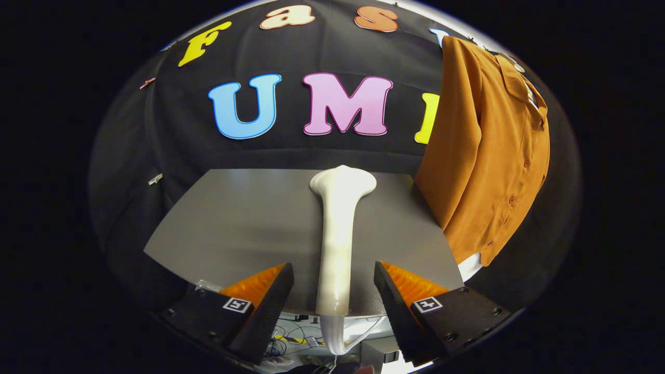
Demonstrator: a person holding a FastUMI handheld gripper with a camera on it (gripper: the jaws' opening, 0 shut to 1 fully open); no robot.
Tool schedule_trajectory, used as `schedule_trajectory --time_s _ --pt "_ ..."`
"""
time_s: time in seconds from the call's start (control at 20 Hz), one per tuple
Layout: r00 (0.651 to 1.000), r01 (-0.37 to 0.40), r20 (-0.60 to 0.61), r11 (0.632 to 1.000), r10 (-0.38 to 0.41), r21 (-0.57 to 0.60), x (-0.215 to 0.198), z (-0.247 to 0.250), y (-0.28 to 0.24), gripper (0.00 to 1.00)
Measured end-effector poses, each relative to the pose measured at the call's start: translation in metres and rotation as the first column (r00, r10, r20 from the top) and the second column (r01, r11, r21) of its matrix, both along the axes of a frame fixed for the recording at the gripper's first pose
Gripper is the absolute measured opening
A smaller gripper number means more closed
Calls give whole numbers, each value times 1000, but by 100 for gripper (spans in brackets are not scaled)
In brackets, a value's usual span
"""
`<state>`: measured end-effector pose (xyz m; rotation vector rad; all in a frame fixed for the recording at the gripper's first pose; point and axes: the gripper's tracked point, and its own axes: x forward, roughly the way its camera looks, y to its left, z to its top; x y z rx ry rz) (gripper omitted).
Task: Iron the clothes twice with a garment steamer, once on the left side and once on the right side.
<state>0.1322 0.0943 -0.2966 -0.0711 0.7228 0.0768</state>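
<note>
A white garment steamer [336,234] lies on the grey table [244,223], its handle pointing toward me and its wide head at the far end by the wall. My gripper [333,278] is open, one finger on each side of the steamer's handle, with a gap left on both sides. An orange button shirt [486,156] hangs to the right of the table, in front of the black wall, its hem reaching down past the table's right edge.
The table's near edge runs just below my fingers; under it a white hose [337,337] trails from the steamer among cables [298,335]. The grey tabletop left of the steamer is bare.
</note>
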Motion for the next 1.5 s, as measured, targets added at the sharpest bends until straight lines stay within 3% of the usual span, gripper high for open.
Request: schedule_trajectory --time_s 0.2,0.3,0.45,0.55,0.7,1.0,1.2,1.5 --pt "998 -3 -56 999 5 35 7 -26 9 80" --pt "999 2 -35 999 -1 33 13 -25 5 66" --pt "999 -17 29 998 15 61 11 -19 8 34" --pt "998 -37 47 996 33 82 11 -19 10 29" --pt "997 -41 73 994 34 101 6 -6 7 29" --pt "960 -55 279 991 19 124 -17 79 -10 29" --pt "907 -75 422 987 8 143 -32 141 -39 29" --pt "798 -70 601 985 -39 156 -45 219 -113 29"
